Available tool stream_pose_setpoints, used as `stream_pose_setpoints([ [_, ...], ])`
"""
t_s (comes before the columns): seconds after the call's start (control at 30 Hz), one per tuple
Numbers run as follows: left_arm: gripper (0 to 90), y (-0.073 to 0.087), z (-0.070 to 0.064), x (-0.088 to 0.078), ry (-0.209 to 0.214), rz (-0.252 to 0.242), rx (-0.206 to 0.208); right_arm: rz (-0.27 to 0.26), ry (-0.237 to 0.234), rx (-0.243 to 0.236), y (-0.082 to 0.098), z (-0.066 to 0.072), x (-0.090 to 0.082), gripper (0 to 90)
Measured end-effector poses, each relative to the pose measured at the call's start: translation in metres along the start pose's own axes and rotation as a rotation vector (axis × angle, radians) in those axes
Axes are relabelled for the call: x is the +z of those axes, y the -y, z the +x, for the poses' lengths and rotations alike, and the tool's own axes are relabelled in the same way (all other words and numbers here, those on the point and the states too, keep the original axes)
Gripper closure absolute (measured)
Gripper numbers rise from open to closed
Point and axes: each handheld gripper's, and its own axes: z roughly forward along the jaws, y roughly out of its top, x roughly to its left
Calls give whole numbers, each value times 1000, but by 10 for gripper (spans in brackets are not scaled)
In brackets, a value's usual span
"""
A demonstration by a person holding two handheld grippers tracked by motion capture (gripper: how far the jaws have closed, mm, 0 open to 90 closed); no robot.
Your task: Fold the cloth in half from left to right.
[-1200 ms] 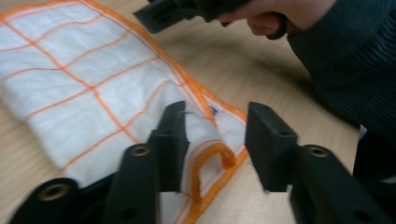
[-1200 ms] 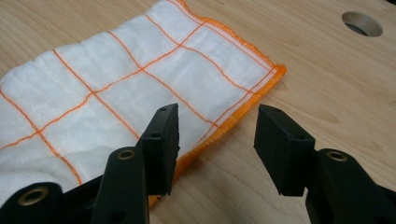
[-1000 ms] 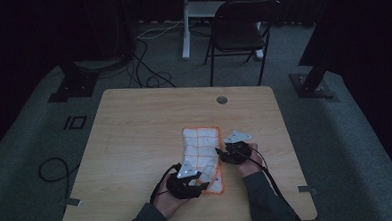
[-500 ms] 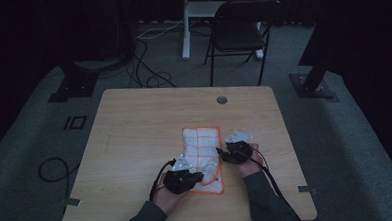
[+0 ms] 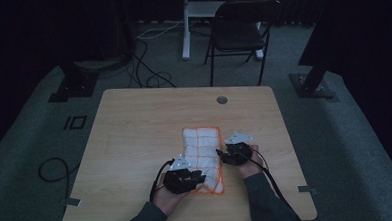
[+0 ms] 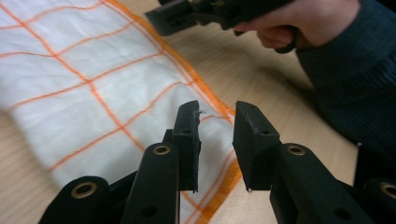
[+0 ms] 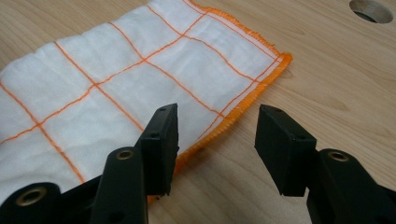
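Two grippers sit at the near end of a white cloth (image 5: 202,157) with an orange grid and orange hem, which lies flat and lengthwise on the wooden table (image 5: 135,133), a little right of the middle and toward the person's edge. In the high view the left gripper (image 5: 199,179) is at the cloth's near left corner, and the right gripper (image 5: 220,154) is at its right hem, about halfway along. The two are near each other but apart.

The left gripper's jaws have just been opening again after a quick close. In the left gripper view they stand a narrow gap apart above the cloth's hemmed edge (image 6: 219,182), with nothing between the pads and no fabric pinched. The other hand (image 6: 299,23) and its gripper show farther off at the top of that view.

The right gripper's jaws stand moderately wide. In the right gripper view (image 7: 215,140) the left jaw is over the orange hem (image 7: 243,109) and the right jaw over bare wood; the pads grip nothing. A round hole (image 7: 371,10) in the tabletop shows beyond the cloth's far corner.
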Motion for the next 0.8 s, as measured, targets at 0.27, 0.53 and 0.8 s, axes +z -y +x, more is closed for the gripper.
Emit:
stream_pose_setpoints([
  [0.27, 722, 1, -9, 5, -18, 33, 63, 5, -10, -3, 7, 7, -6, 489],
  [0.53, 804, 4, -18, 26, -8, 121, 132, 4, -15, -3, 12, 9, -10, 488],
  [0.8, 800, 12, -19, 46, 35, 169, 108, 6, -16, -3, 13, 8, -9, 487],
])
